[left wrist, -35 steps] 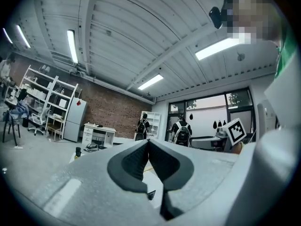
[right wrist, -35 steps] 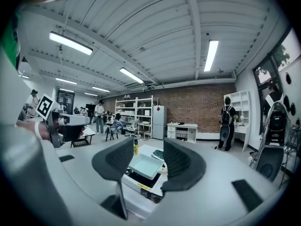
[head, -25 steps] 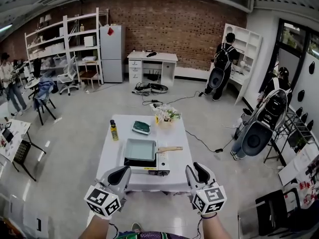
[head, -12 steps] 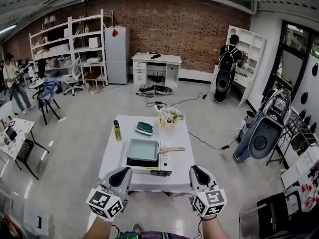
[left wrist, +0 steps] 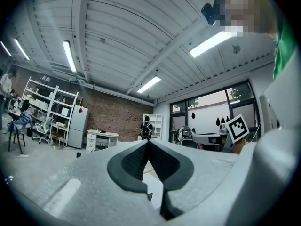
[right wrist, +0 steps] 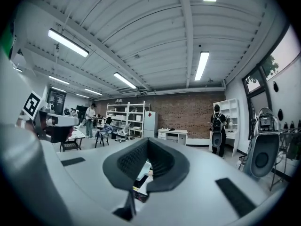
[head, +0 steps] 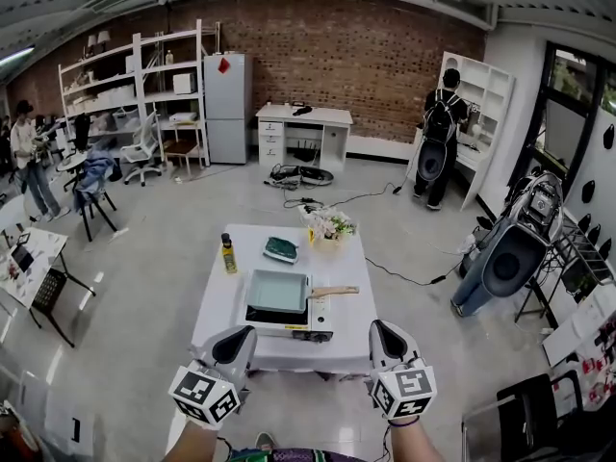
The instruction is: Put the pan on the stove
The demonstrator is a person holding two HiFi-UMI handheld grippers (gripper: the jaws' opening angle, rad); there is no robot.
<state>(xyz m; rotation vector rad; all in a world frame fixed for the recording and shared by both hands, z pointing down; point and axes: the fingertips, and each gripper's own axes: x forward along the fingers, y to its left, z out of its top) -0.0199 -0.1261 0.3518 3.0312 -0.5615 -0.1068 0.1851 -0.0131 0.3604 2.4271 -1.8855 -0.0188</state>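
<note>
A pale teal rectangular pan with a wooden handle sits on a portable stove on the white table. Both grippers hang in the air in front of the table's near edge, apart from pan and stove. My left gripper is shut with its pads meeting at the tips and nothing in them. My right gripper has just been closing and now stands shut, with nothing between its jaws. Both point level toward the room.
On the table behind the stove stand a yellow bottle, a dark green object and a bunch of flowers. A cable runs over the floor to the right. A person stands at the far shelves.
The right gripper's jaws have come together. The view has shifted a little, so the table sits slightly further right. Pan and stove have not moved.
</note>
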